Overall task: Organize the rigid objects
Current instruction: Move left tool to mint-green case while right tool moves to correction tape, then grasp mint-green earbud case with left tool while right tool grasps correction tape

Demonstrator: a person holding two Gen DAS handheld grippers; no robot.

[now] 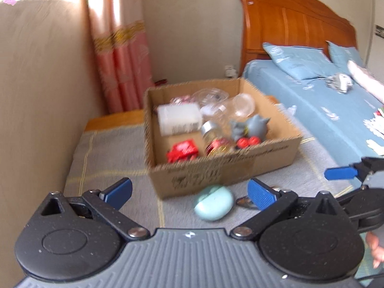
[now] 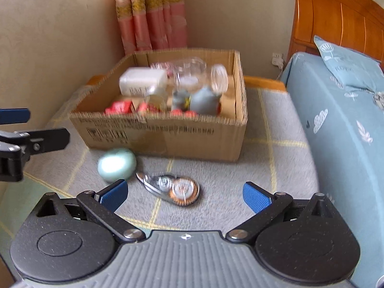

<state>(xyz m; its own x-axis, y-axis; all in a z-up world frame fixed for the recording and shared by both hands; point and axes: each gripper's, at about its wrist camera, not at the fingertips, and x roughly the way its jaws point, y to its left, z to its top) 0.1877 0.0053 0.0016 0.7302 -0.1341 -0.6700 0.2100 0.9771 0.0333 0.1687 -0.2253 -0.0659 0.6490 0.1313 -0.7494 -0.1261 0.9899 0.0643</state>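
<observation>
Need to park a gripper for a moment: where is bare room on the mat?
Free: grey checked mat between cardboard box and blue bed. Crowded: in front of the box, mint oval case and clear correction-tape dispenser.

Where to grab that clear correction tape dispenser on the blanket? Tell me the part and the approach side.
Probably best to grip the correction tape dispenser across its wide round end, over the orange reel. It lies flat on the blanket, so come from above with the open right gripper, fingers straddling its narrow width. The tapered tip would likely slip.
</observation>
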